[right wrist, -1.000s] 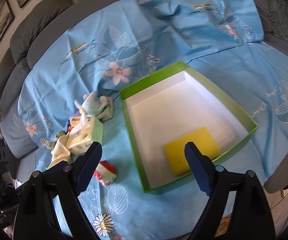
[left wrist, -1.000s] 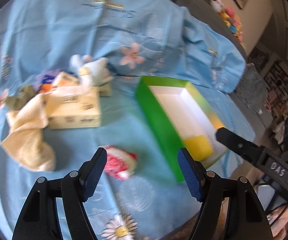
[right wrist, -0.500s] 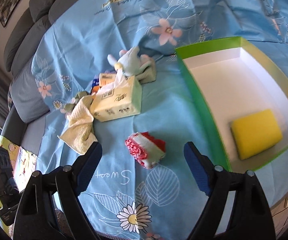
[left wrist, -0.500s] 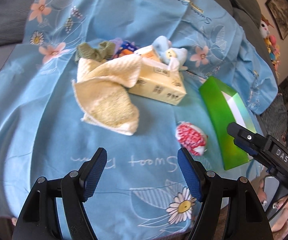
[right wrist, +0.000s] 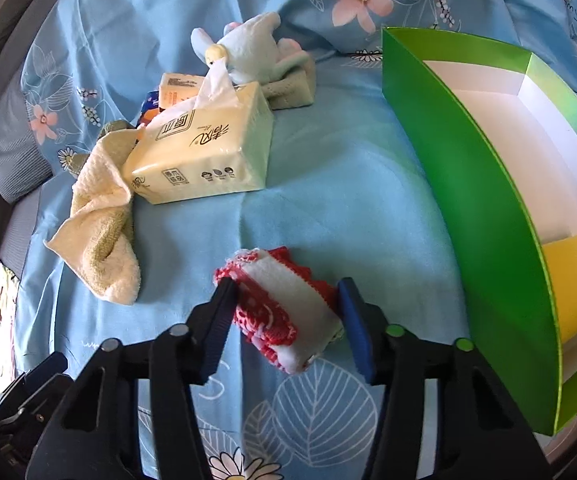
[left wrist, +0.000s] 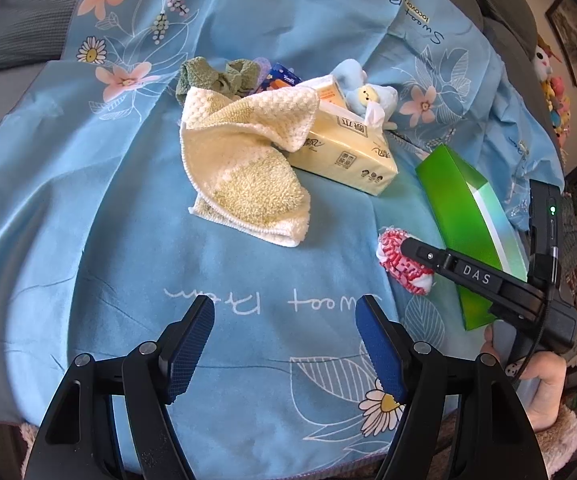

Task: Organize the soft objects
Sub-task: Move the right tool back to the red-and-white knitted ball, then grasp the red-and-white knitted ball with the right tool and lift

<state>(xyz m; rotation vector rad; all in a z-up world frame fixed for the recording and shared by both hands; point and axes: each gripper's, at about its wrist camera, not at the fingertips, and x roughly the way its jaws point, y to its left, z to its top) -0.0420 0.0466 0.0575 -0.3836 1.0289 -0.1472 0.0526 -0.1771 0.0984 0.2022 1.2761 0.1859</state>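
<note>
The left gripper (left wrist: 284,344) tilts down over the smooth blue flowered sheet (left wrist: 88,220), its ribbed blue fingers (left wrist: 190,346) spread with nothing between them; ahead of them lie a nubbly cream towel (left wrist: 244,176) and a glossy tissue pack (left wrist: 348,148). The right gripper (right wrist: 286,320) points steeply down, fingers closing on the rolled red-and-white knitted cloth (right wrist: 284,312), both pads touching its ends. Right of those fingers stands the green box (right wrist: 476,184), a yellow sponge (right wrist: 576,284) inside.
</note>
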